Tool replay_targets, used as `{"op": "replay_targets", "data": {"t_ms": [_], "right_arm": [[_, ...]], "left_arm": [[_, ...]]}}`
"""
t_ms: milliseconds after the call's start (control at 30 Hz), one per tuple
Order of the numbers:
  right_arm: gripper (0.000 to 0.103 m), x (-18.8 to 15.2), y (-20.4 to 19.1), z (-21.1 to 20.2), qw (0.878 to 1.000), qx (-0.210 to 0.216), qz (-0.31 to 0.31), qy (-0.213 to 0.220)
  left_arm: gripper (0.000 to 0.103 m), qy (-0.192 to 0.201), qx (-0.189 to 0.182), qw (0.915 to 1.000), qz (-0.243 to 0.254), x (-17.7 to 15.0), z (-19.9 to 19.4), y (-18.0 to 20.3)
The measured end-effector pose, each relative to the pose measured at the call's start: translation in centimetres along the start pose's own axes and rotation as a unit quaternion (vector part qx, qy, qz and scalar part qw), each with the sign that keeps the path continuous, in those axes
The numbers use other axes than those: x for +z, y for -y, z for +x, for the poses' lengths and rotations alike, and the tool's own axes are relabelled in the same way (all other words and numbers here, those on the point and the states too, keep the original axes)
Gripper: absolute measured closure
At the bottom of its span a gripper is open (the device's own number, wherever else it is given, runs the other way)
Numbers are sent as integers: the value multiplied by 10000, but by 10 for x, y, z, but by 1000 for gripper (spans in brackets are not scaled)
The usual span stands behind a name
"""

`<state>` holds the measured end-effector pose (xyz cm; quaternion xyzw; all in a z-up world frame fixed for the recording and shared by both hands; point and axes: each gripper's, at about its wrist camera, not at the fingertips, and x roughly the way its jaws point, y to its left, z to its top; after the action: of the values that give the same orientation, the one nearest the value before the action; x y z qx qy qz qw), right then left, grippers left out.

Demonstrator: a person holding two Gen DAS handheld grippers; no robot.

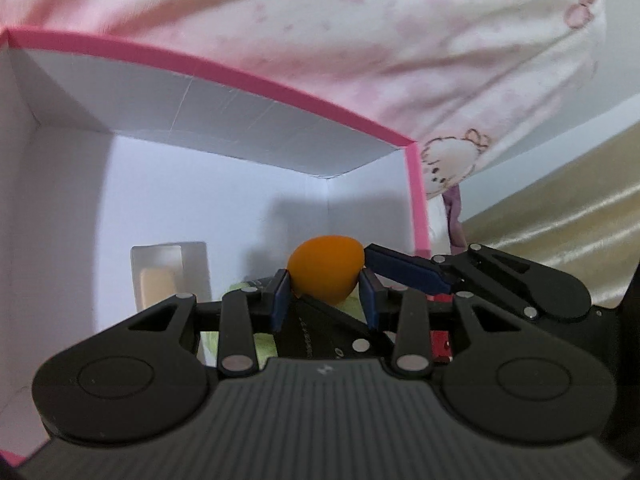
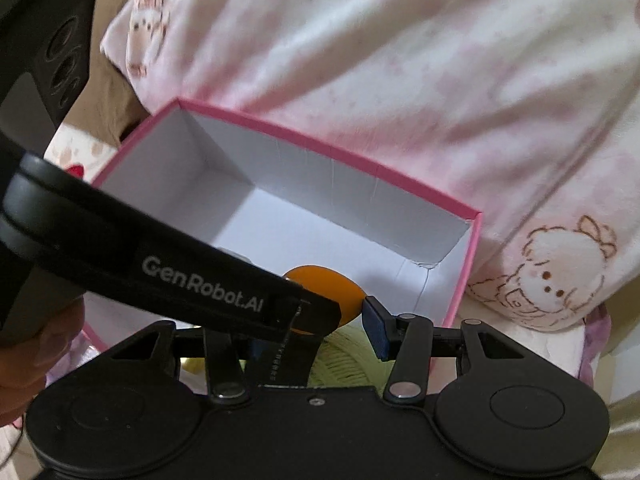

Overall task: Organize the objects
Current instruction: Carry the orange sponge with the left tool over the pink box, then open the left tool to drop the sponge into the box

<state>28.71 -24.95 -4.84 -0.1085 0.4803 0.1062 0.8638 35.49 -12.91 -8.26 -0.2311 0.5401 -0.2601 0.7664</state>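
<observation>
An orange egg-shaped object (image 1: 326, 274) sits between the blue pads of my left gripper (image 1: 325, 296), which is shut on it inside a pink-rimmed white box (image 1: 248, 76). In the right wrist view the same orange object (image 2: 332, 292) shows over the box (image 2: 468, 256), partly hidden by the left gripper's black body (image 2: 160, 264). My right gripper (image 2: 316, 332) is beside it; only its right pad (image 2: 376, 332) is plain, so its state is unclear. A light green object (image 2: 344, 356) lies below both grippers.
A white packet with a beige insert (image 1: 168, 276) leans on the box's inner wall. A pink and white blanket with cartoon animals (image 2: 400, 60) lies behind the box. Gold fabric (image 1: 560, 208) is at the right.
</observation>
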Motion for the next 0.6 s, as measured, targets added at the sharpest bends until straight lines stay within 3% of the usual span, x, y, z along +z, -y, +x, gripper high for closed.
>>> {"op": "replay_targets", "data": {"t_ms": [233,367,533,600], "right_arm": [[48,13,-1,18,9991,-223,-215,-283],[49,11,1,29,9969,-392,-187,-655],[48,4,11,25,9982,-296,8,-523],[47,0,16,18,9989,-212,184,-383]], "left_arm": [[68,-30,56,9999,95,12,15,-1],[68,-195,-42,9997,-148,14,28,-4],[64,-89,-24,9996,-272,7,28,2],[55,25,38,9998,-184,5,25,7]]}}
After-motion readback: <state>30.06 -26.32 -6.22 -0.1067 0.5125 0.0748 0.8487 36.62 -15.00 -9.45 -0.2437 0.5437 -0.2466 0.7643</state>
